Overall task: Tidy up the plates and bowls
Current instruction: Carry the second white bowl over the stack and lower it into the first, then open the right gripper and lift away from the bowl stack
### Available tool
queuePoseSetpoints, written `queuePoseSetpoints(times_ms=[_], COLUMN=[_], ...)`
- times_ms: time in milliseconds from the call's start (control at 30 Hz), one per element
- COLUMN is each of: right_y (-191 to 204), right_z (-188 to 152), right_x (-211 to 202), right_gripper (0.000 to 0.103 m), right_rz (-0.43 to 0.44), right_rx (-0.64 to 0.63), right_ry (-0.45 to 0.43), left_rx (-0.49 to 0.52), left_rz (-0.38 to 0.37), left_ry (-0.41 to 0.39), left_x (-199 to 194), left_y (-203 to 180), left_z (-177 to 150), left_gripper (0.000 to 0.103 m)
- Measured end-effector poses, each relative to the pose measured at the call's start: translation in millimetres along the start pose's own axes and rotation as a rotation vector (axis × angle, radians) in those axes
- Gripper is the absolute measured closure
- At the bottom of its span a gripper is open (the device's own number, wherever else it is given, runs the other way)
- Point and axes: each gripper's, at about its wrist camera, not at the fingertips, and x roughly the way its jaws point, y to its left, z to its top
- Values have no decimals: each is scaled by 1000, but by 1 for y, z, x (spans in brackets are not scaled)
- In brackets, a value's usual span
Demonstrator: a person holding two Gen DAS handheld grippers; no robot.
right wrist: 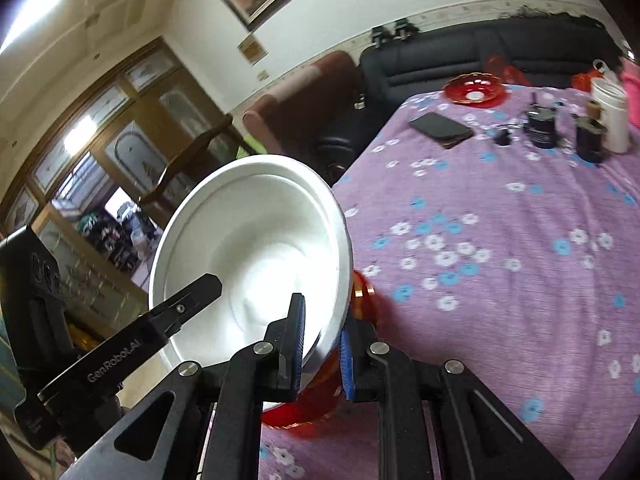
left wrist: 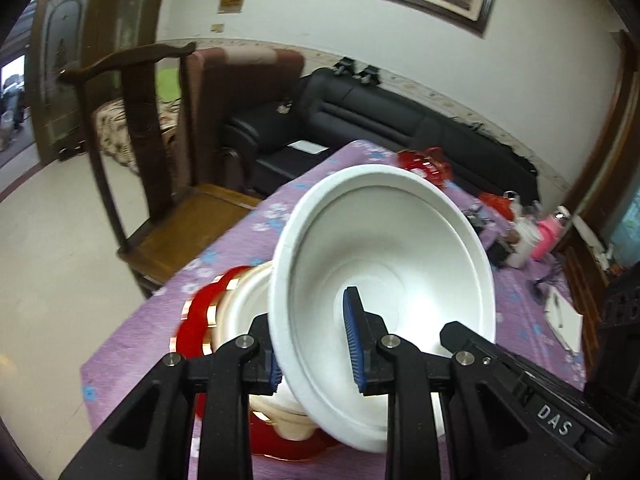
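My left gripper is shut on the rim of a white bowl, held tilted above a red plate that carries a cream bowl on the purple floral tablecloth. My right gripper is shut on the rim of another white bowl, tilted over the table's left edge, with a red plate partly hidden beneath it. Another red plate sits at the table's far end, and also shows in the left wrist view.
A phone, dark jars, a white cup and a pink container stand at the far side of the table. A wooden chair and a black sofa stand beyond the table's edge.
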Motion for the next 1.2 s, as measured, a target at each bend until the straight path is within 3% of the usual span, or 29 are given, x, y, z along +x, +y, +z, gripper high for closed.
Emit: queuePoseSetpoints(times_ms=[233,333,467,633,800,900,967,1033,1200], right_y=[10,7,8,11,19,21,21,20,13], right_z=[-5,-4,-3,-1,-2,-3,-2,1,5], right_x=[36,45,48,52,55,54,51,47,36], right_gripper=[86,86,86,86,86,71,43,38,38], right_rz=[-25,-39,-62,-82,-139,-146,-158,-161,-168], right_rx=[-14,-8,-9,-25,-81,-108,-114,-118,-103], right_ry=[65,80,79,76,48,18,-11,-44,-92], left_rx=[-19,-14,-29,-75,-124,-142,-146,-149,-142], left_rz=[43,52,58,56,55,55,61,67,99], left_ry=[71,81,81,56,9,-21,-40,-63,-123], left_x=[24,30,32,25,13,6,2,-3,-12], left_y=[29,35,42,56,66,69,70,71,69], left_z=[-4,-5,-6,-2,0,2,4,4,2], left_gripper=[78,72,55,50,38,32,32,30,28])
